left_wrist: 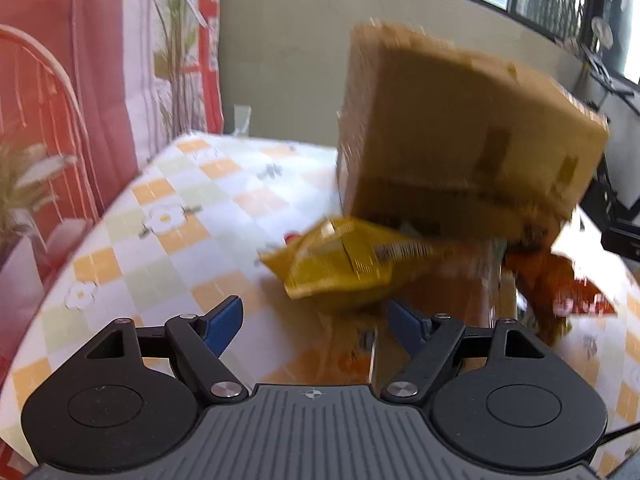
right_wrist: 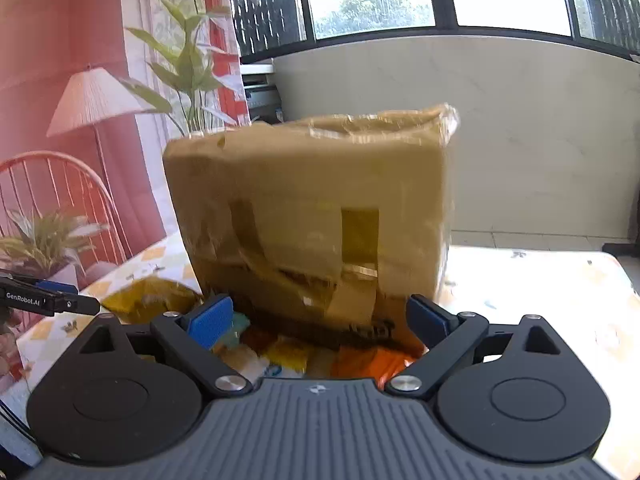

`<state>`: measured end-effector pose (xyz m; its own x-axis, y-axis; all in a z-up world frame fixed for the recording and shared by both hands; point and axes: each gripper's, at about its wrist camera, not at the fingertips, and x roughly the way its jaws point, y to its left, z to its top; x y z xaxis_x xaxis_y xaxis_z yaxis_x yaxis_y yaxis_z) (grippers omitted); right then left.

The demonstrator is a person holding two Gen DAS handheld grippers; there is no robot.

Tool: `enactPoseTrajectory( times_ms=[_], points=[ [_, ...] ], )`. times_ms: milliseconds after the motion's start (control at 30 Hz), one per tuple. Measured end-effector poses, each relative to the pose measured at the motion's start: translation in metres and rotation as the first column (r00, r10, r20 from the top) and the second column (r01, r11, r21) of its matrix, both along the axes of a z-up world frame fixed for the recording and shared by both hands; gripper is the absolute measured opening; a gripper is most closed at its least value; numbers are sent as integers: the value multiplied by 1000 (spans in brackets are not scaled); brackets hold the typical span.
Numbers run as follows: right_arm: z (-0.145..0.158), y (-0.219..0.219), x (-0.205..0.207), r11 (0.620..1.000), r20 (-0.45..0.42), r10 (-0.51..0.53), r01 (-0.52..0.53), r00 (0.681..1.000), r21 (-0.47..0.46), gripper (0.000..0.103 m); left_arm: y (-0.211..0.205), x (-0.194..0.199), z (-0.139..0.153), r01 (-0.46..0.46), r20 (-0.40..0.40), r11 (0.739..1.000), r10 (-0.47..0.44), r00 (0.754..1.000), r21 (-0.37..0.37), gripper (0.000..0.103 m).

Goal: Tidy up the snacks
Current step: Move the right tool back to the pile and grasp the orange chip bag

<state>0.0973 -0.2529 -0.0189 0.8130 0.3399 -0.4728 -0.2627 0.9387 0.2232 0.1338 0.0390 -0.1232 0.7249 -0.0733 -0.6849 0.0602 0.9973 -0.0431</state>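
A taped brown cardboard box is tipped over the table, blurred, its lower end over a heap of snacks. A yellow snack bag pokes out below it on the left and an orange-red bag on the right. My left gripper is open, close before the yellow bag, nothing between its pads. In the right wrist view the box fills the middle, with orange and yellow packets under it. My right gripper is open in front of the box's lower edge. One finger of my left gripper shows at left beside the yellow bag.
The table carries a checked cloth with flower prints; its left edge curves down. A red printed backdrop and a leafy plant stand at the left. A pale wall with windows is behind. A black object sits at far right.
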Motion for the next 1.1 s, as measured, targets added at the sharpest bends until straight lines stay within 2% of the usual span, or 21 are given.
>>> enactPoseTrajectory(
  times_ms=[233, 333, 467, 633, 733, 833, 1000, 1067, 1100],
  points=[
    [-24, 0, -11, 998, -52, -19, 16, 998, -57, 94, -11, 4, -25, 22, -82, 999, -20, 996, 26, 76],
    [-31, 1, -13, 993, -67, -2, -5, 998, -115, 94, -14, 3, -29, 33, -83, 999, -31, 996, 22, 76],
    [-36, -2, -5, 992, -104, -44, 31, 994, -120, 94, -15, 3, -29, 26, -80, 1000, -25, 996, 5, 76],
    [-40, -7, 19, 987, -154, -157, 150, 976, -59, 95, -18, 5, -30, 20, -72, 1000, -20, 997, 3, 76],
    [-53, -17, 36, 971, -230, -231, 239, 945, 7, 95, -18, 5, -30, 16, -70, 1000, -16, 997, 0, 76],
    [-69, -24, 48, 948, -314, -303, 318, 900, -5, 96, -17, 4, -31, 8, -68, 1000, -8, 998, -5, 76],
    [-88, -35, 48, 934, -396, -276, 342, 876, 105, 98, -13, 5, -35, -2, -78, 1000, 1, 997, -14, 76],
    [-91, -38, 46, 927, -402, -267, 348, 876, 143, 97, -14, 5, -34, 0, -72, 1000, -1, 997, -17, 76],
    [-91, -38, 43, 925, -389, -266, 347, 882, 155, 90, -14, 5, -33, 1, -69, 1000, -2, 998, -19, 76]
  ],
)
